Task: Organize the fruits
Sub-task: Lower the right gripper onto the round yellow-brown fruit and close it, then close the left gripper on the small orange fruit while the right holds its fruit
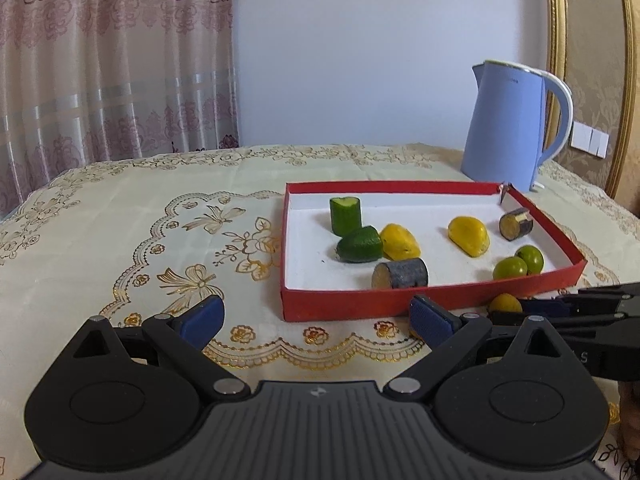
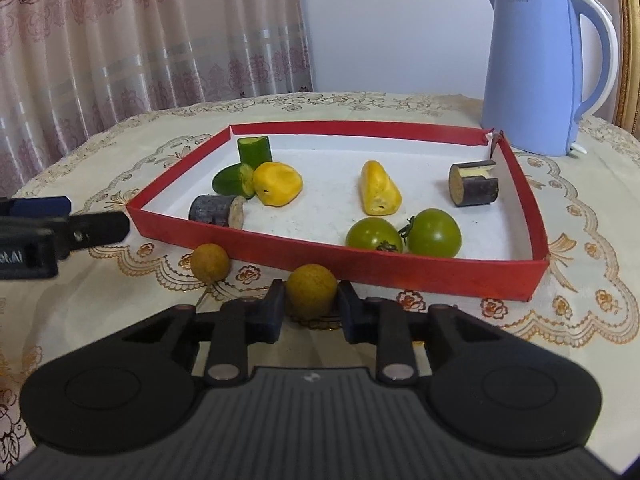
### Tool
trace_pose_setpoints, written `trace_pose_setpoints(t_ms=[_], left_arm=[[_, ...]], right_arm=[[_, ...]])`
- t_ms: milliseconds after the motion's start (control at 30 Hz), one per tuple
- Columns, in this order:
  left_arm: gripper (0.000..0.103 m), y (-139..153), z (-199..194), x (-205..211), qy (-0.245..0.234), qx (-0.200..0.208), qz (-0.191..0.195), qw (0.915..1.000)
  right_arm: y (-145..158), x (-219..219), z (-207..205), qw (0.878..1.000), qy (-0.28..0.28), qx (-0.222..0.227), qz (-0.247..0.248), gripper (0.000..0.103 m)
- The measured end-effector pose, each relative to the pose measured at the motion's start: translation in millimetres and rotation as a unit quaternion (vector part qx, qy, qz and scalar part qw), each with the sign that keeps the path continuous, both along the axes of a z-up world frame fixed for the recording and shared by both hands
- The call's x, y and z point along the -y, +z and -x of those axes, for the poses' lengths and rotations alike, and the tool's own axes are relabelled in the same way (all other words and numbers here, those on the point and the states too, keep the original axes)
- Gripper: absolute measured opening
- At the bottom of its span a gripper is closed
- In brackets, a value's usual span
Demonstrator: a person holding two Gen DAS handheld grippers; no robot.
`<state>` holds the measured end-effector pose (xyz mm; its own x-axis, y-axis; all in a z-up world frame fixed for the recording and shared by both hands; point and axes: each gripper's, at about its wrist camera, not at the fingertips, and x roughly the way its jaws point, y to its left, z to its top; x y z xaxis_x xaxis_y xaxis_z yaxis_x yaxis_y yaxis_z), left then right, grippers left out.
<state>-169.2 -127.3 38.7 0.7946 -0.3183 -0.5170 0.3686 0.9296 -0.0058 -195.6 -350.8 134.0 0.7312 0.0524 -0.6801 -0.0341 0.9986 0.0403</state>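
A red tray (image 2: pixel 436 276) with a white floor holds two green cucumber pieces (image 2: pixel 254 150), two yellow pieces (image 2: pixel 278 183), two dark purple pieces (image 2: pixel 474 184) and two green tomatoes (image 2: pixel 434 233). Two small yellow-brown round fruits lie on the cloth in front of it. My right gripper (image 2: pixel 311 310) has its fingers closed around the nearer round fruit (image 2: pixel 312 290). The other round fruit (image 2: pixel 209 263) lies free to the left. My left gripper (image 1: pixel 316 318) is open and empty in front of the tray's (image 1: pixel 344 304) left corner. One round fruit (image 1: pixel 505 303) shows beside the right gripper's fingers (image 1: pixel 560 308).
A blue electric kettle (image 2: pixel 540 68) stands behind the tray's right corner. A cream tablecloth with gold embroidery (image 1: pixel 160 240) covers the table. A curtain (image 1: pixel 100 60) hangs behind on the left. The left gripper's fingers (image 2: pixel 60 224) reach in at the left of the right wrist view.
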Motion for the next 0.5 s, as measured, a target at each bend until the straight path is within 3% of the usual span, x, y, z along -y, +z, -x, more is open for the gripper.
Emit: trace_pose_setpoints(t_ms=[167,367,500], left_arm=[[0.1,-5,4,10,-0.007,-0.008,-0.014,0.9998],[0.1,-9,13,30,-0.026,-0.016,-0.011,0.9995],[0.1,-14,17,49,-0.044,-0.022,-0.012,0.9987]], right_arm=[[13,3,16,0.999,0.009,0.034,0.012,0.026],[31,45,44,0.997,-0.016,0.08,0.013,0.026],[27,68,56,0.996,-0.037,0.08,0.007,0.026]])
